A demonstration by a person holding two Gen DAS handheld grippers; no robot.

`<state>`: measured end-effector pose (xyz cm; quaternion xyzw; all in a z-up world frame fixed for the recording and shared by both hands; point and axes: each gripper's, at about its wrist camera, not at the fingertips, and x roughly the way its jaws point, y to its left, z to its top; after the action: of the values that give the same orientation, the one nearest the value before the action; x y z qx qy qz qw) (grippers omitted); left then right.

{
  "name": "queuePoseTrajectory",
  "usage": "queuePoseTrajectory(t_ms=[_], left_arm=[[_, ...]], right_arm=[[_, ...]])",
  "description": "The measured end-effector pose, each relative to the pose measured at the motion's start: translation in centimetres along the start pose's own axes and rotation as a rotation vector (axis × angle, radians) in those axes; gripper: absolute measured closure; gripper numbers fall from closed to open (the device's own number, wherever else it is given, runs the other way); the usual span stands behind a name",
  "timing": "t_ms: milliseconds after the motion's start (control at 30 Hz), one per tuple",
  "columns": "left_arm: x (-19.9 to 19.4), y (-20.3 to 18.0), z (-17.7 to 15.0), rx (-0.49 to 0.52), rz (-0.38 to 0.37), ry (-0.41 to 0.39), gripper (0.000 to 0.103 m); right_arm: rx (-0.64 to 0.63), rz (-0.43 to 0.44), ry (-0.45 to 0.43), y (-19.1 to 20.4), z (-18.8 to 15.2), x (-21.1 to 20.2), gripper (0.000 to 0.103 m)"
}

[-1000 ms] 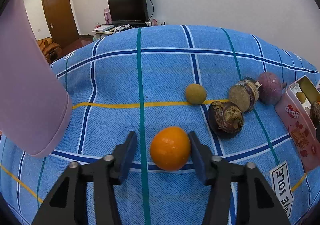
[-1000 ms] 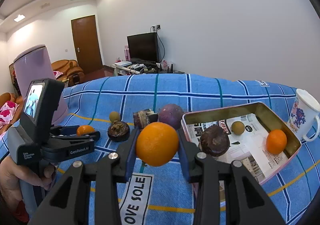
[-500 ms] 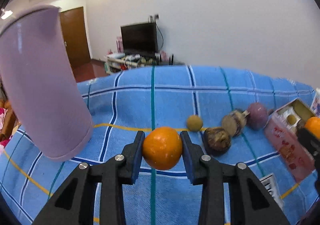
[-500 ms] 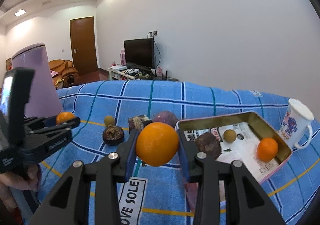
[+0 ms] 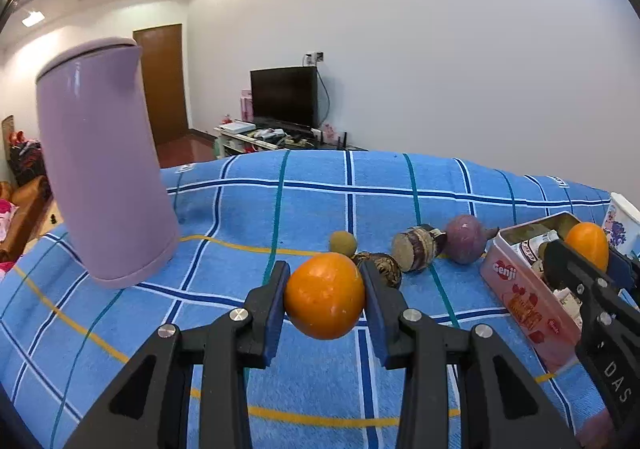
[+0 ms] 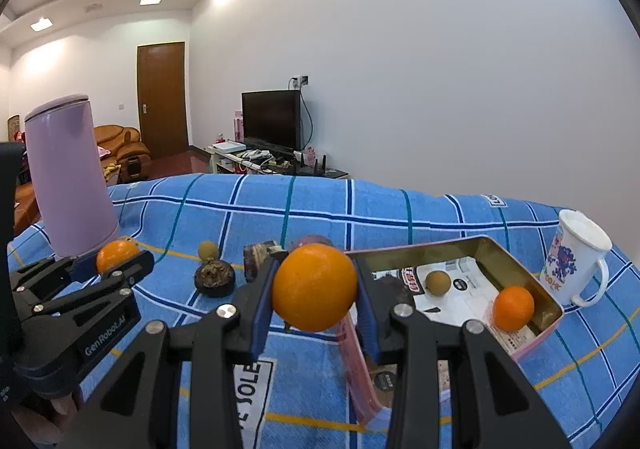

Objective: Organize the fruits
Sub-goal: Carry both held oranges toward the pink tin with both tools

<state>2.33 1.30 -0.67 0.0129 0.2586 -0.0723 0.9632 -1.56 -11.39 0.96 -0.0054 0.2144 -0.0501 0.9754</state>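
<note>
Nearest in each wrist view, a gripper pinches an orange clear of the blue checked cloth: the left gripper (image 5: 323, 303) clamps one orange (image 5: 324, 296) between its pads, its jaws having just been closing on it, and the right gripper (image 6: 314, 299) clamps a second orange (image 6: 314, 286) just before the near wall of the pink tin (image 6: 540, 323). Both fruits are round and smooth, so a slight slackening or a jolt could let one roll out and off the cloth's near edge. Beyond, loose fruit lies in a row: a dark mangosteen (image 6: 214, 279), a small longan (image 6: 208, 249). A low swing could scatter them. Farther left stands a lilac jug (image 5: 102, 173), and a mug (image 6: 576, 263) sits by the tin's far right corner.
</note>
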Motion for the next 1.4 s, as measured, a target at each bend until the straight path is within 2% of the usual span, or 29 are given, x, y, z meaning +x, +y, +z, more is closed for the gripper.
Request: queuePoseTrajectory(t_ms=[367,1133,1400], left_arm=[[-2.1,-0.9,-0.8,0.011,0.048,-0.032,0.065],[-3.8,-2.9,-1.7,0.041,0.038,-0.044,0.065],[-4.2,-3.8,-2.0,0.052,0.01,-0.038,0.065]], right_arm=[[-0.041,-0.005,-0.023,-0.5,-0.9,-1.7,0.063],[-0.051,0.016,-0.032,-2.0,-1.9,-3.5,0.062],[-0.075,0.009,-0.036,-2.7,-2.3,-4.2,0.062]])
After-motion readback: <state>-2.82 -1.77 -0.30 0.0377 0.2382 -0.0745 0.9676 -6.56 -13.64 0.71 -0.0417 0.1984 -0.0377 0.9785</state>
